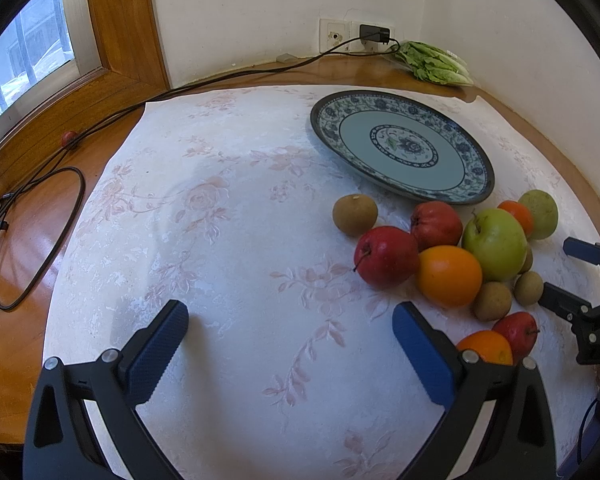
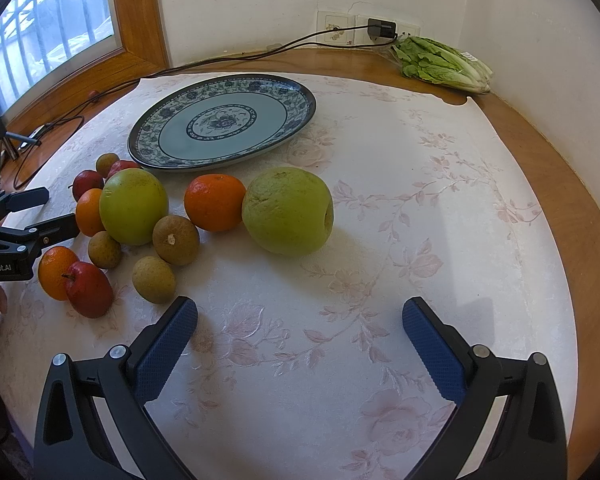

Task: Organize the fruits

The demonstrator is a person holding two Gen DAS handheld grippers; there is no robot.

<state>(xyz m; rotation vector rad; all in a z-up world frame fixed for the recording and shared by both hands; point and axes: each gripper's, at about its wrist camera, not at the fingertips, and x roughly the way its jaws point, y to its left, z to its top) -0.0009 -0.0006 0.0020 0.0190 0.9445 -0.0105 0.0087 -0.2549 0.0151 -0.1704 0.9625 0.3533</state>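
A blue floral plate lies empty on the white flowered cloth. In front of it sits a loose heap of fruit: red apples, oranges, green apples, a large pale green fruit and several small brown fruits. My left gripper stands open over bare cloth, left of the heap. My right gripper is open too, just in front of the large green fruit, holding nothing.
A bagged lettuce lies in the far corner by the wall sockets. A black cable runs along the wooden table to the left. The window frame borders the far left.
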